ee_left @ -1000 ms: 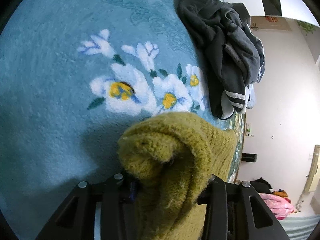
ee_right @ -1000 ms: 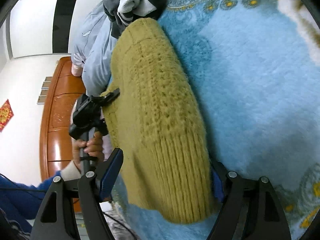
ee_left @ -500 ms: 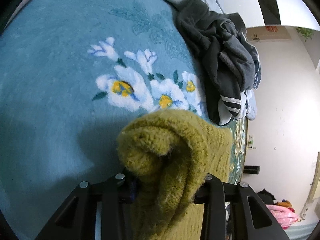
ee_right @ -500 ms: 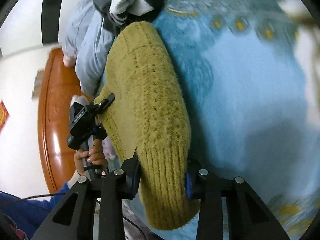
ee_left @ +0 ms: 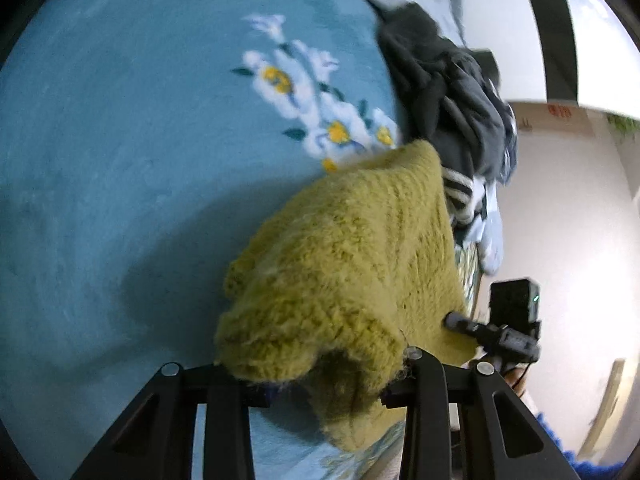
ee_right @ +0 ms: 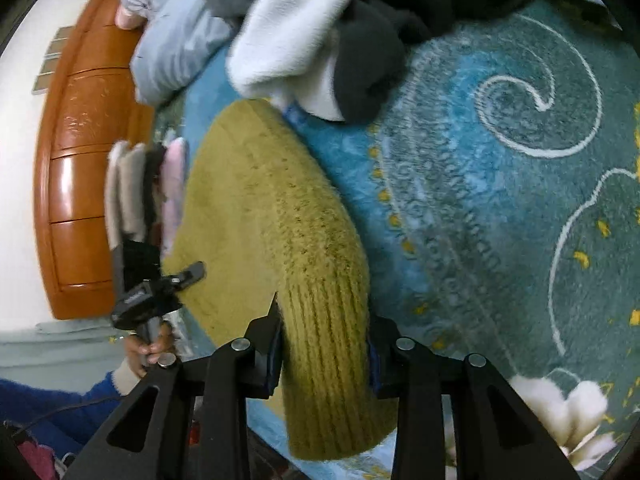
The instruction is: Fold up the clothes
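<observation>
Closest to each camera, both claws are clamped on the same olive-green knitted sweater (ee_left: 352, 264). The left claw (ee_left: 328, 376) pinches a bunched, fuzzy edge between its black fingers, and the knit spills over and hangs below them. The right claw (ee_right: 324, 360) grips the ribbed hem, which stands up between its blue-padded fingers (ee_right: 272, 360). Between the two the sweater is stretched just above a teal bed blanket (ee_left: 120, 160); whether its far end rests on the blanket I cannot tell. From the right wrist view the person's hand (ee_right: 154, 346) shows at the left, wrapped round the other claw's handle, with a blue sleeve (ee_right: 60, 404) below it. Beyond the sweater, white and yellow flowers (ee_left: 304, 92) are woven into the blanket. Farther on, a heap of dark grey and white clothes (ee_right: 340, 32) lies touching the sweater's far end, with pale blue fabric (ee_right: 172, 48) beside it. Behind stands an orange-brown wooden headboard (ee_right: 80, 160).
</observation>
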A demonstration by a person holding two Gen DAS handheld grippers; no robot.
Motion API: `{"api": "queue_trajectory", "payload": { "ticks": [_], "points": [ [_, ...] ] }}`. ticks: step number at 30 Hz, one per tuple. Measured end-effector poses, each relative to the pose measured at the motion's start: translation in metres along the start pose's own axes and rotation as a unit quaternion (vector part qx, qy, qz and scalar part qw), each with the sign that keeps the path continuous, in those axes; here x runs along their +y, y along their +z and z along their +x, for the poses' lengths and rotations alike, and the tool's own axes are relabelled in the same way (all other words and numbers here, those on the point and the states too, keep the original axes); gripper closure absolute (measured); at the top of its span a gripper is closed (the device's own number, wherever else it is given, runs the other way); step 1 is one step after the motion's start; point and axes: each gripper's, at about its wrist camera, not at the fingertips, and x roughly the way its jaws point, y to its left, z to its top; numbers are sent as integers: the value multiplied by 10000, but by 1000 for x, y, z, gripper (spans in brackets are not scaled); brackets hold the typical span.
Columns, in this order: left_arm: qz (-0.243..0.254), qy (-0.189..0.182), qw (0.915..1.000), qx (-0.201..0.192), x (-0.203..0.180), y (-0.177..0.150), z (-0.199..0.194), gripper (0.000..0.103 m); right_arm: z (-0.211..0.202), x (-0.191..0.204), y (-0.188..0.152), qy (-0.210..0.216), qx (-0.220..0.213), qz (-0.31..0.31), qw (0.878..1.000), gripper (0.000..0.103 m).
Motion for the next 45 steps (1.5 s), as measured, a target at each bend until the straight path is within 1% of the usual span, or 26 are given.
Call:
{"api": "queue_trajectory", "payload": {
  "ticks": [1,2,4,5,6,7,8,9,10,12,14,16,17,20,22,24,26,28,30,32,33,34,38,40,42,45],
  "points": [
    [-42,-5,10000,47,0,2,0,64,2,-1,-1,-7,-30,40,10000,65],
    [27,30,9999,137,-2,4,1,64,1,-3,-4,15,-152,109,9998,61],
    [175,117,9993,307,-6,6,1,59,-3,-8,-13,66,-495,280,9984,56],
    [274,231,9985,410,-9,7,1,53,-6,-11,-20,127,-721,394,9965,51],
    [388,375,9973,507,-12,7,-1,51,-11,-15,-29,209,-979,524,9936,48],
    [498,471,9960,573,-15,6,-5,48,-15,-19,-38,282,-1239,667,9897,45],
    [584,521,9951,610,-17,5,-10,43,-20,-22,-50,337,-1516,826,9844,41],
    [647,545,9945,618,-19,5,-16,40,-22,-25,-65,397,-1786,984,9782,37],
    [704,571,9939,622,-22,5,-22,36,-23,-28,-81,466,-2045,1138,9711,37],
    [779,634,9931,609,-27,8,-34,32,-21,-31,-107,601,-2388,1425,9587,35],
    [887,690,9921,558,-33,13,-45,30,-12,-32,-131,800,-2598,1701,9472,35],
    [1068,720,9905,490,-43,19,-54,29,1,-33,-149,960,-2713,1930,9380,35],
    [1199,752,9889,460,-50,23,-56,27,10,-31,-155,972,-2726,1988,9363,34],
    [1604,776,9830,447,-56,33,-61,20,29,-28,-162,902,-2693,2041,9369,34],
    [1817,875,9776,596,-57,49,-45,20,40,-30,-163,910,-2699,2093,9355,34],
    [1981,995,9722,751,-58,65,-21,20,45,-34,-164,998,-2835,2181,9285,34],
    [2001,968,9712,861,-54,78,-2,20,47,-39,-165,1176,-2976,2276,9197,34],
    [1871,698,9738,1091,-49,88,18,20,46,-42,-165,1263,-3072,2305,9146,34],
    [1753,527,9736,1361,-43,93,36,20,46,-40,-163,1227,-3120,2250,9149,34],
    [1776,418,9701,1598,-41,93,48,20,47,-36,-159,1178,-3142,2137,9175,31],
    [1833,370,9685,1643,-42,93,50,19,48,-34,-155,1190,-3154,2093,9179,26],
    [1896,283,9667,1697,-42,92,51,19,49,-33,-152,1203,-3165,2049,9184,24],
    [1847,56,9647,1877,-40,93,55,20,50,-32,-145,1228,-3225,1971,9177,23],
    [1966,87,9623,1876,-44,91,56,21,50,-29,-139,1223,-3222,1900,9193,23],
    [2124,122,9579,1930,-48,86,58,21,51,-29,-134,1224,-3194,1811,9220,22],
    [2171,118,9549,2025,-50,86,62,21,51,-30,-129,1277,-3139,1716,9250,22]
  ]
}}
